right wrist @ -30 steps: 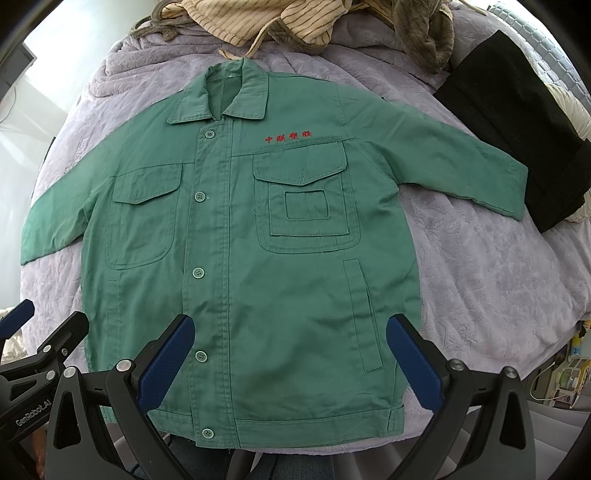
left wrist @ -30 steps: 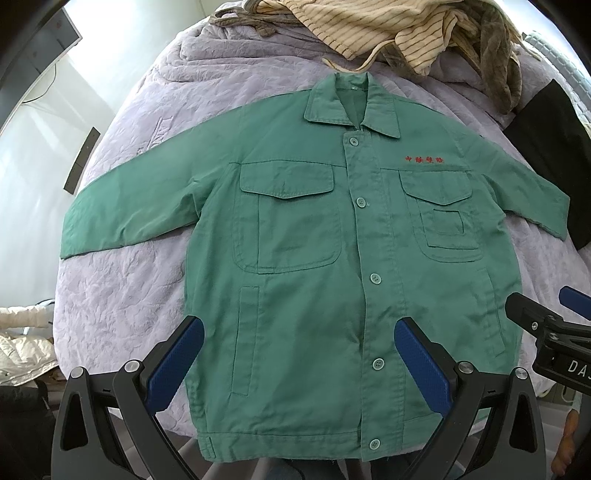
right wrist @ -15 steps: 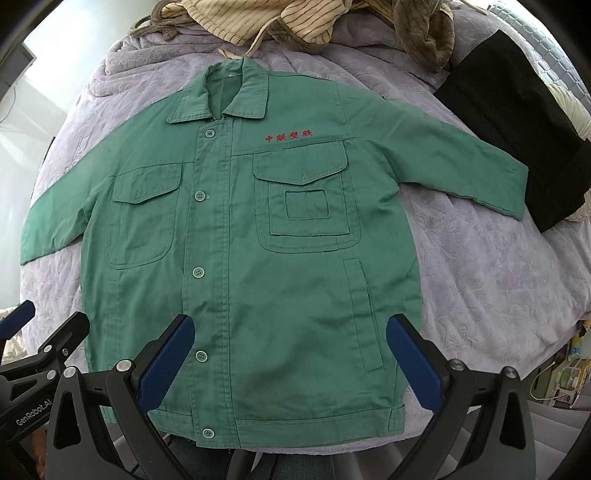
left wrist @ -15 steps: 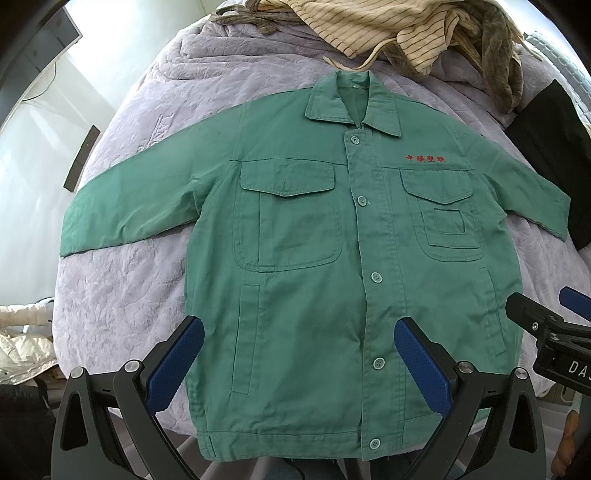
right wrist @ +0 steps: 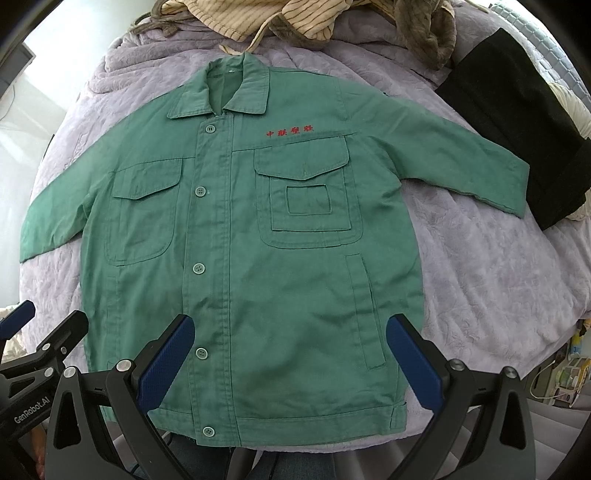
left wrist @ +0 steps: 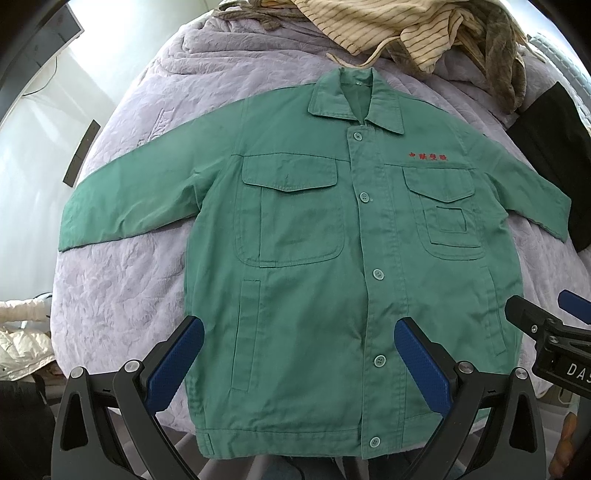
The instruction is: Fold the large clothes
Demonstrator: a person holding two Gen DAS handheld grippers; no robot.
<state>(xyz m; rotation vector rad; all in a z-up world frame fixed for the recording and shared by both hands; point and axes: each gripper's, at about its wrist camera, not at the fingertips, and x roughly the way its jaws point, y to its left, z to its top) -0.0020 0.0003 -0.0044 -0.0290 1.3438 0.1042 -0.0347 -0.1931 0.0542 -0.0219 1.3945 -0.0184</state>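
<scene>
Covering most of both views: bed [left wrist: 122, 280] w/ lilac quilted spread, carrying everything. Lying flat on it, front up, buttoned, collar toward far end, hem toward near edge: green jacket [left wrist: 332, 266] [right wrist: 240, 258], both sleeves spreading out to the sides & resting on the spread. Sitting heaped at far end just beyond the collar: striped beige cloth pile [left wrist: 388, 26] w/ a brownish garment [right wrist: 424, 33] tangled in beside it. Lying at the far right of the bed, touching or just beside the right cuff (cannot tell which): black folded cloth [right wrist: 517, 122]. Hovering over the hem area, not touching fabric: left gripper [left wrist: 299, 358], blue-padded fingers [left wrist: 173, 363] standing wide apart, holding nothing. Hovering likewise over the hem further right: right gripper [right wrist: 291, 354], fingers [right wrist: 415, 363] also spread wide, empty. Running down the placket: pale green buttons [right wrist: 199, 269]. Showing above the right chest pocket: small red embroidered lettering [right wrist: 290, 131]. Peeking into each view's edge: the other gripper's tip.
</scene>
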